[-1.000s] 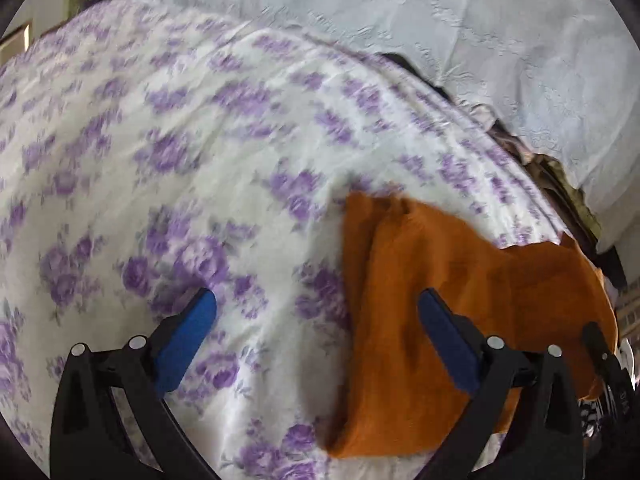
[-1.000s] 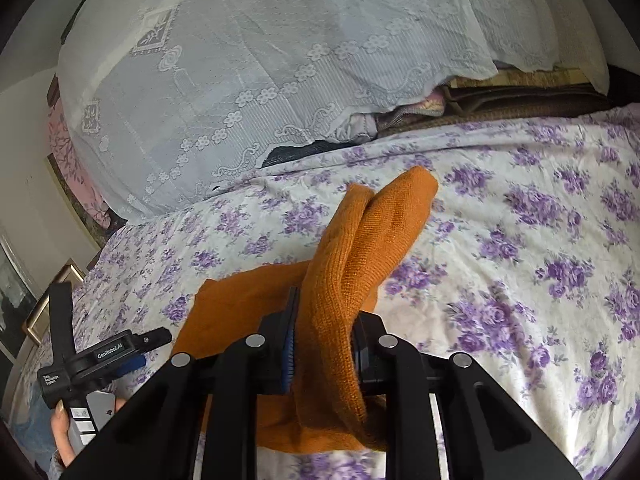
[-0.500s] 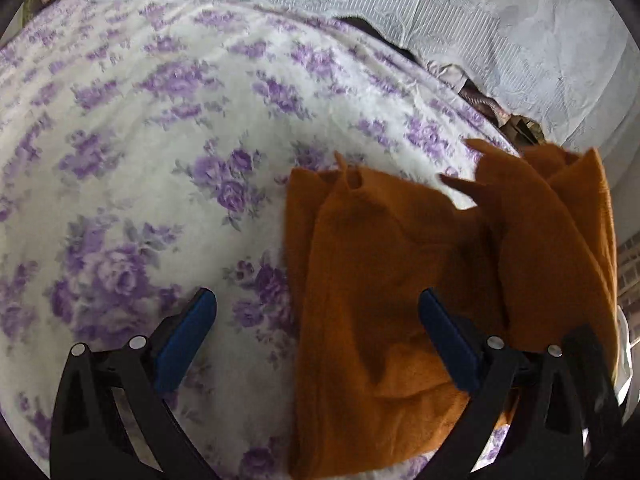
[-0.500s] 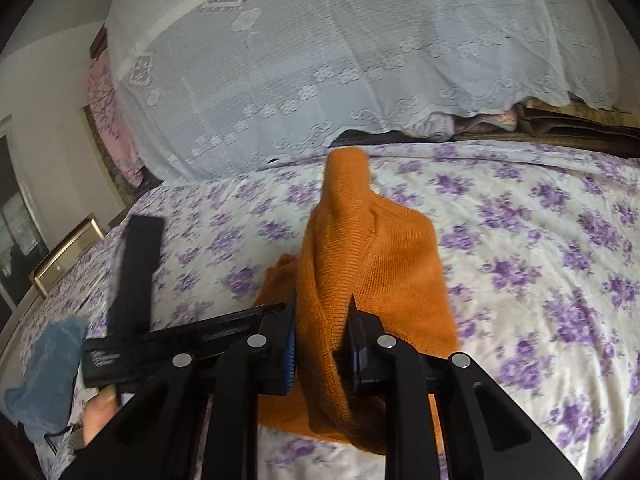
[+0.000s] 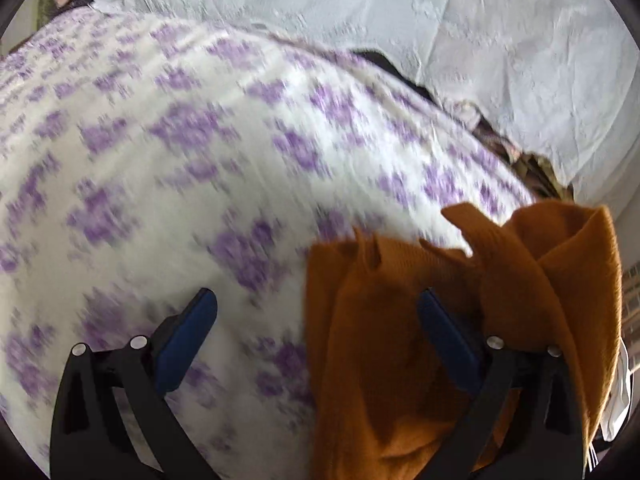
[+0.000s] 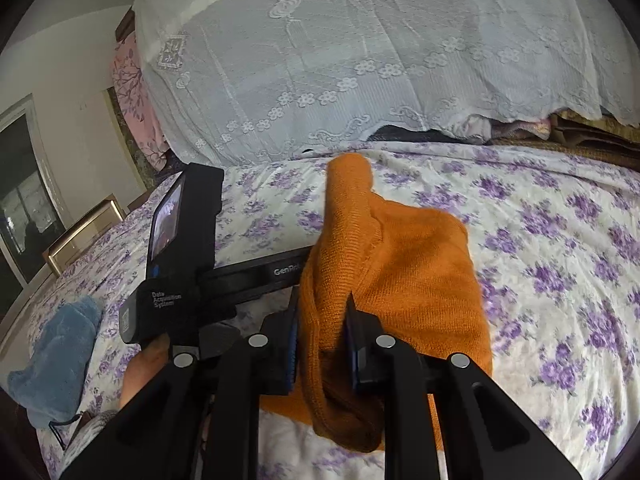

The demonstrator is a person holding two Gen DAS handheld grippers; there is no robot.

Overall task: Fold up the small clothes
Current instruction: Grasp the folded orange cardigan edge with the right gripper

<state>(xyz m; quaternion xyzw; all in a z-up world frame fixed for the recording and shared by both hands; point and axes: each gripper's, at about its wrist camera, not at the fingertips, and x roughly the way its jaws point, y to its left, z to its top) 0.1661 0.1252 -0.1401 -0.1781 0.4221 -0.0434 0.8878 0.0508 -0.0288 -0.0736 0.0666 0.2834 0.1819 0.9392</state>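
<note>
my right gripper (image 6: 320, 344) is clamped on a bunched fold of the orange knit garment (image 6: 400, 276), the cloth squeezed between the two blue pads, with one thick roll of it drooping below my fingers and another part standing up ahead of them like a soft peak. the rest of the garment spreads out flat to the right of that peak on the bedsheet (image 6: 560, 232), white with purple flowers. my left gripper (image 5: 316, 316) hangs over the same sheet with its fingers spread wide and nothing between them; its right finger sits over the near part of the orange garment (image 5: 380, 340), though i cannot tell whether it touches the cloth, and its left finger is over bare sheet (image 5: 180, 160). that view is smeared with blur. from the right camera i see the left tool's black body (image 6: 180, 272) just to the left of my fingers, with the hand (image 6: 140, 368) that holds it below. a blue cloth (image 6: 56, 356) lies well apart at the left edge of the bed. behind the bed a white lace cover (image 6: 360, 60) drapes over a pile of bedding, and folded blankets (image 6: 580, 132) show under its right edge.
</note>
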